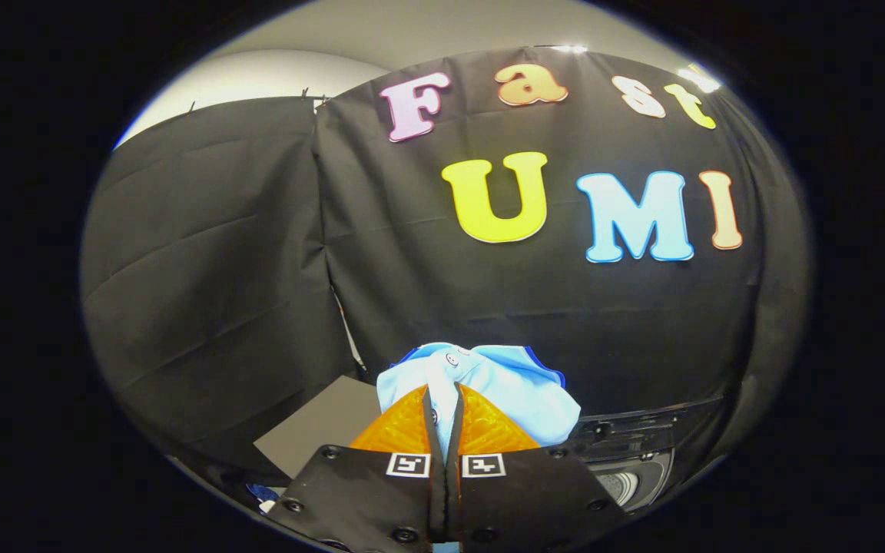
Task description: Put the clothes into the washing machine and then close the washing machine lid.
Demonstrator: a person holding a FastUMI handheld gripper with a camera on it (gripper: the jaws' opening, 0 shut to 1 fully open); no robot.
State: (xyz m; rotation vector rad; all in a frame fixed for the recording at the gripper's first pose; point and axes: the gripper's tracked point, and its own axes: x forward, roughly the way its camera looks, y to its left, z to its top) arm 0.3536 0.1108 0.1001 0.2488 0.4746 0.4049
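Observation:
A light blue garment (504, 388) with a darker blue trim and a small button bunches up just above my orange fingers (404, 426). My gripper (443, 418) is shut on it, a strip of the cloth pinched in the narrow gap between both fingers, and it is held up in the air in front of the booth's black cloth. Below and to the right of the fingers a dark part of the washing machine (631, 453) shows, with a pale ribbed drum opening (621, 484) under its rim.
A grey flat panel (319, 426) lies low to the left of the fingers. A bit of blue and white fabric (264, 498) peeks out beneath it. Black cloth walls stand close ahead and to the left.

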